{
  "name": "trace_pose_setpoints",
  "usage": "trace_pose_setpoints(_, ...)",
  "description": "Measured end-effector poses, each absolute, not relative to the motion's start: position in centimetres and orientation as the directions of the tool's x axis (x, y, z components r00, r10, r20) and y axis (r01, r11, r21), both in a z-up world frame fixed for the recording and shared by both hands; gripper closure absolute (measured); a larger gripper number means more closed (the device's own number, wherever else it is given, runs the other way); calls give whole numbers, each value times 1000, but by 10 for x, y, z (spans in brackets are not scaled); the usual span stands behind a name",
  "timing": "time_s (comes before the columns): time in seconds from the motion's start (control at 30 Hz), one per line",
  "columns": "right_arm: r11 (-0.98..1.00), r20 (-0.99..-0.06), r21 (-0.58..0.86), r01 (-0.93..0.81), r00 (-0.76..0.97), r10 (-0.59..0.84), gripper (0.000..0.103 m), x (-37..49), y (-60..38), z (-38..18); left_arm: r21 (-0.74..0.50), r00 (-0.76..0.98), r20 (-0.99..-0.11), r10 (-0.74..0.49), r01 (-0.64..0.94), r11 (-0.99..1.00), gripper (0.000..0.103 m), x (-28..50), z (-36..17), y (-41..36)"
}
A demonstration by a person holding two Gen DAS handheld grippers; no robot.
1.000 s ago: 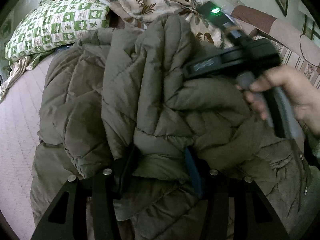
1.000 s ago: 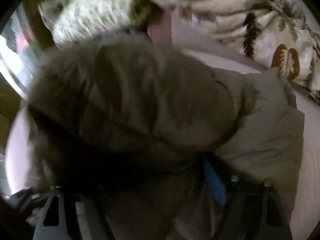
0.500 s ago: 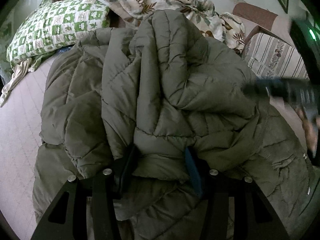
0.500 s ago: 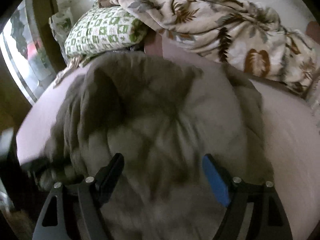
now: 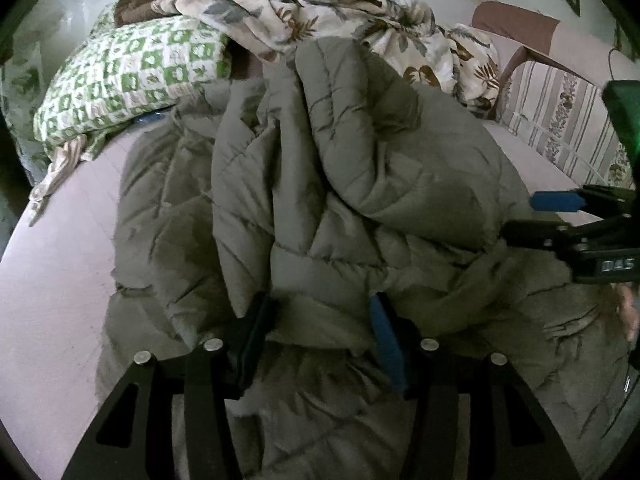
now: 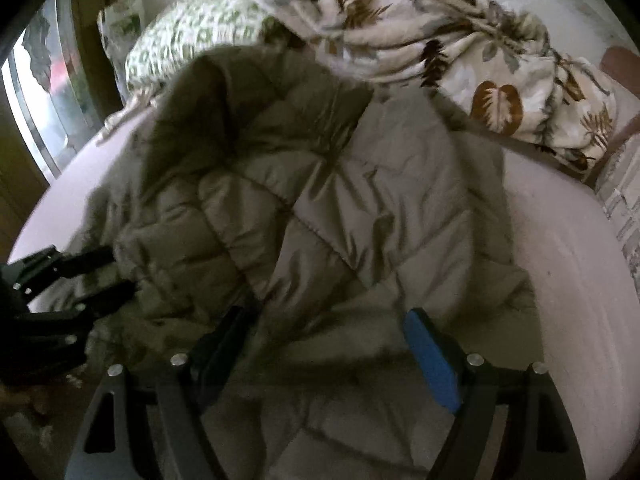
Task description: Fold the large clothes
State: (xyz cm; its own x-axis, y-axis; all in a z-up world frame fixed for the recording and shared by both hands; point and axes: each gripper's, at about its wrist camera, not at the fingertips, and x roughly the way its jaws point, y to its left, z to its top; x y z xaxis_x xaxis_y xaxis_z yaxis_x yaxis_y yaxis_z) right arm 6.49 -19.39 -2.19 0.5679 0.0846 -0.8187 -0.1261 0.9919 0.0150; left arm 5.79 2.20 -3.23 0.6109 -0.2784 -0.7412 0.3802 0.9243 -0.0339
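The left gripper (image 5: 320, 332) jaws clamp a quilted olive coat (image 5: 344, 184) fold; the right gripper (image 6: 328, 344) jaws gape wide, empty, above the coat.

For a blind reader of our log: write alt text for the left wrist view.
The left tool pinches a fold of a puffy olive coat heaped on a bed. The open right tool reaches in from the right edge, with a green checked pillow and leaf-print blanket behind.

bed (image 5: 52, 280) | on it: jacket (image 5: 360, 168) (quilted), pillow (image 5: 132, 72), blanket (image 6: 460, 52)
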Motion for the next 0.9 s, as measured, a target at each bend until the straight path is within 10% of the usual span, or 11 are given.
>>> trace_pose_setpoints(0.9, 986, -871, 69, -154, 473, 135, 19, -54, -197, -64, -82, 674, -702, -230, 245, 966, 29, -38, 5, 86)
